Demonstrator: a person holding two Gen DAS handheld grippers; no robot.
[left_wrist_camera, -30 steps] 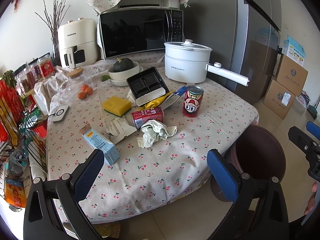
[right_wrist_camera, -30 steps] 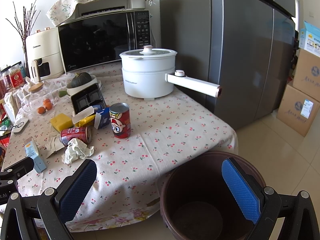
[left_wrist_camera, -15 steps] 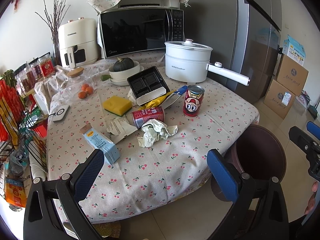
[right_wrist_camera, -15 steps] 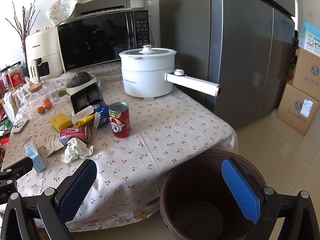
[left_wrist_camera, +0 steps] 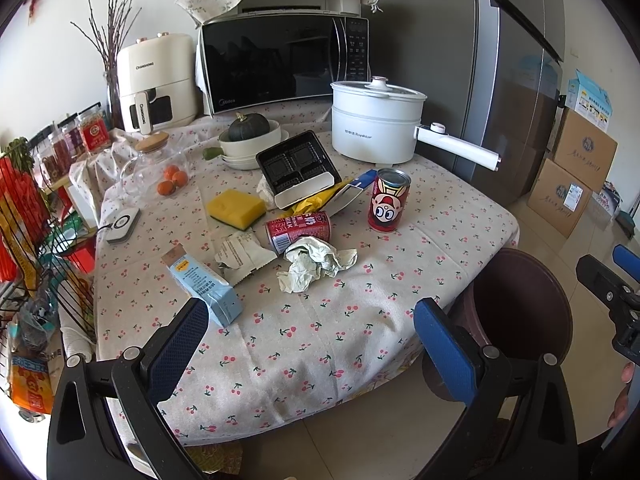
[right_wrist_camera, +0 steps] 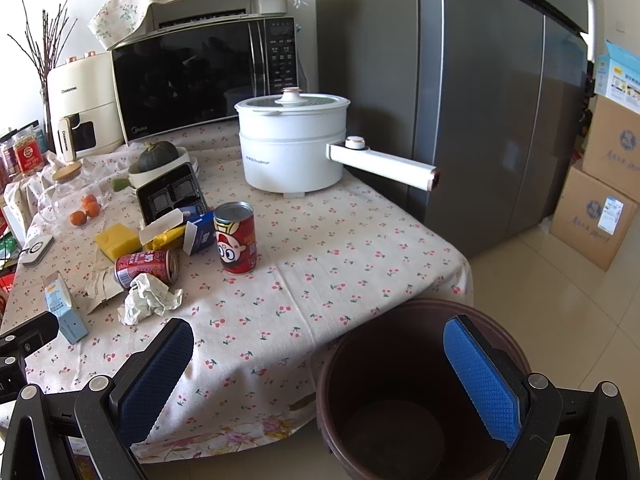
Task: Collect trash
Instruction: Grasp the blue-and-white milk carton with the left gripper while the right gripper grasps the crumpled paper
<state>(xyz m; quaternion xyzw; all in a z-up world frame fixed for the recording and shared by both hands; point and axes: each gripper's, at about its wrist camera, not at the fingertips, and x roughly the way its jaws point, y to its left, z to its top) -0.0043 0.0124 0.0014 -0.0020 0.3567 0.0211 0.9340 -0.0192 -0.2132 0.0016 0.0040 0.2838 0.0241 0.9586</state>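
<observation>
Both claws are spread wide and carry nothing: the left claw (left_wrist_camera: pixel 308 340) hangs off the tabletop's near edge, and the right claw (right_wrist_camera: pixel 320 372) hangs by the near right corner, partly over the dark brown round plastic bin (right_wrist_camera: pixel 420 392) standing on the floor there. The bin looks bare inside.

The rubbish lies in a loose cluster around the middle of the cherry-print cloth tabletop (left_wrist_camera: pixel 360 320). Nearest the near edge is the crumpled white paper wad (left_wrist_camera: pixel 316 262), touching the red drink can lying on its side (left_wrist_camera: pixel 298 230). The wad is likely feather-light and soft; a pinch across its bulk should hold, though it will squash and a loose flap may trail. The lying can is thin metal, smooth and apt to roll, so it is best taken across its round body, squarely, with gentle pressure to avoid denting or squirting it out. The upright red cartoon-face can (left_wrist_camera: pixel 389 200) stands apart toward the right edge; it looks stiffer and perhaps heavier, and whether it is full cannot be told. Grip it mid-height. The pale blue drink carton lying flat (left_wrist_camera: pixel 202 284) toward the near left has flat faces, easy to clamp across its narrow sides. The torn white paper wrapper (left_wrist_camera: pixel 242 254) beside it is flimsy and flat, hardest to lift; take a raised edge.
</observation>
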